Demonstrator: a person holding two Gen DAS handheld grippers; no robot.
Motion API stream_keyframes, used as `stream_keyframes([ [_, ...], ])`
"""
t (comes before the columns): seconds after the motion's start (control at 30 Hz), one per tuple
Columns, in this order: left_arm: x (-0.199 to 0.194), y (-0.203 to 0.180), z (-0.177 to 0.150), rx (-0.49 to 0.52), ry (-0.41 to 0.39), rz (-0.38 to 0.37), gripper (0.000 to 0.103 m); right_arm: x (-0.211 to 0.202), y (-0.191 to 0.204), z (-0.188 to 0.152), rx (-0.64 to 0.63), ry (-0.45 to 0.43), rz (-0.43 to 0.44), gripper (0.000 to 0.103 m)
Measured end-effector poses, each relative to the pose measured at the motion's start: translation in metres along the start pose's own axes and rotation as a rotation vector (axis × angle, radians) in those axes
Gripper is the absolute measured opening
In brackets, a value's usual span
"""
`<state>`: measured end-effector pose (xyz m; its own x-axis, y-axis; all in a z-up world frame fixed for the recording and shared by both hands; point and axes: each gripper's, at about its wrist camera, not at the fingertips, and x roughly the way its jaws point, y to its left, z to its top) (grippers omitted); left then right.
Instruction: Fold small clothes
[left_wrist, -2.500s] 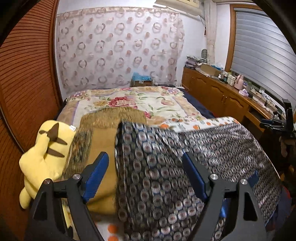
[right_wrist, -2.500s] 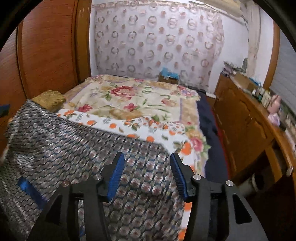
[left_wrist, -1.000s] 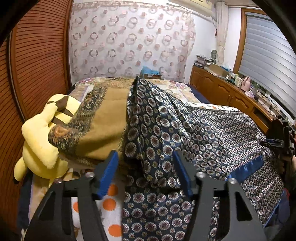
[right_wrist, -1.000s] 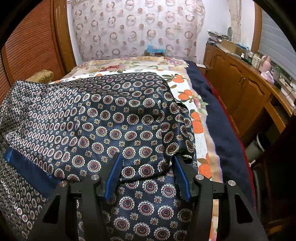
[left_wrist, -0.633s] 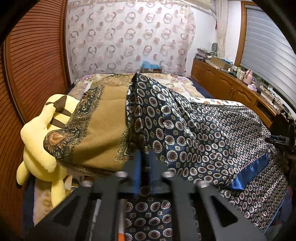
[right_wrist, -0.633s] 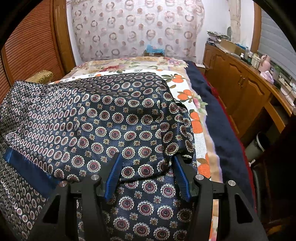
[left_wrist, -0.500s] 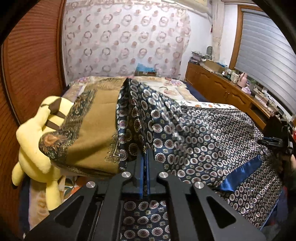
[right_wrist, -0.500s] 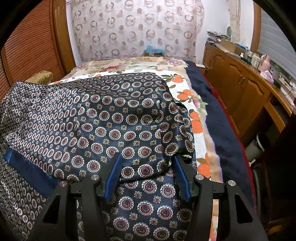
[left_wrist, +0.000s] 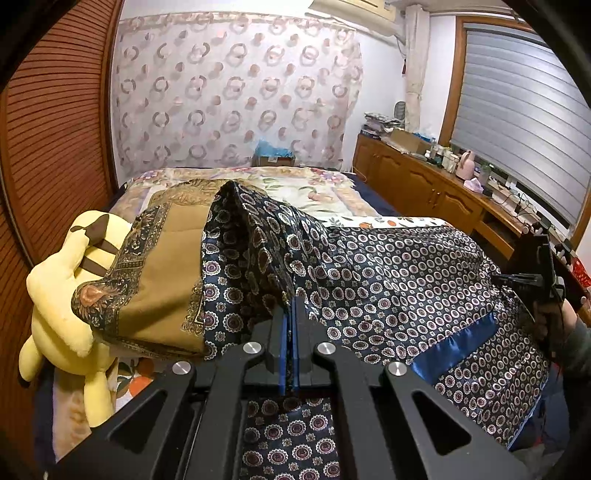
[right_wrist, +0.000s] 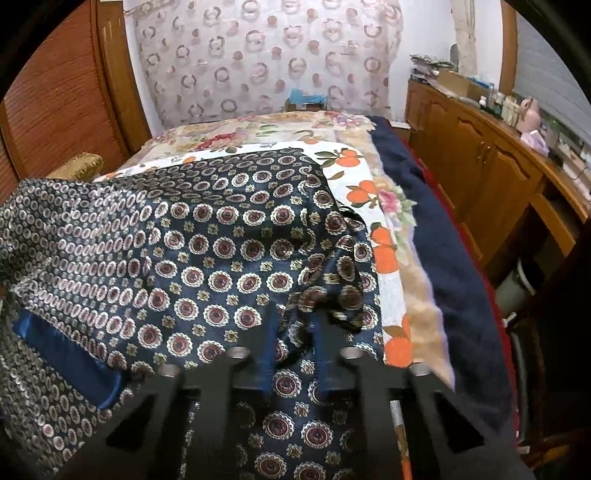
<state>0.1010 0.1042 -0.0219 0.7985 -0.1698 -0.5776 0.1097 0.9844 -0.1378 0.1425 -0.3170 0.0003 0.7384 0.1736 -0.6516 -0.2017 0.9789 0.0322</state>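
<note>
A navy satin garment (left_wrist: 388, 280) with round medallion prints and a plain blue band (left_wrist: 454, 347) lies spread over the bed. Its left part drapes over a mustard-brown folded blanket (left_wrist: 162, 280). My left gripper (left_wrist: 290, 314) is shut on a raised fold at the garment's near left edge. In the right wrist view the same garment (right_wrist: 221, 251) covers the left half of the picture. My right gripper (right_wrist: 294, 328) is blurred, its jaws closing, with a bunched fold of the garment's right edge pinched between the pads.
A yellow plush toy (left_wrist: 62, 295) leans beside the blanket at the left. The bed carries a floral cover (left_wrist: 314, 192) and an orange-print sheet (right_wrist: 369, 184). Wooden cabinets (right_wrist: 480, 162) line the right side, a slatted wooden wall (left_wrist: 48, 166) the left.
The left jaws closed on the garment's edge and rose a little with it. The right jaws, wide open half a second ago, have narrowed onto a fold of the garment.
</note>
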Motion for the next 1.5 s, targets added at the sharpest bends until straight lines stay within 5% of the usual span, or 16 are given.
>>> stream_keyframes([
  [0.43, -0.054, 0.004, -0.008, -0.070, -0.098, -0.060, 0.002, -0.092, 0.008, -0.027, -0.050, -0.175, 0.074, 0.006],
  [0.9, -0.078, 0.019, -0.071, -0.102, -0.011, -0.013, 0.002, -0.152, 0.012, -0.076, -0.113, -0.133, 0.069, 0.006],
  [1.13, -0.073, 0.030, -0.093, -0.120, 0.032, 0.026, 0.002, -0.156, 0.013, -0.081, -0.121, -0.077, 0.070, 0.006],
  [1.27, -0.058, 0.036, -0.108, -0.143, 0.077, 0.041, 0.002, -0.123, 0.006, -0.081, -0.101, -0.009, 0.058, 0.006],
  [1.5, -0.056, 0.034, -0.116, -0.123, 0.093, 0.074, 0.003, -0.112, 0.003, -0.066, -0.092, -0.030, 0.037, 0.007],
])
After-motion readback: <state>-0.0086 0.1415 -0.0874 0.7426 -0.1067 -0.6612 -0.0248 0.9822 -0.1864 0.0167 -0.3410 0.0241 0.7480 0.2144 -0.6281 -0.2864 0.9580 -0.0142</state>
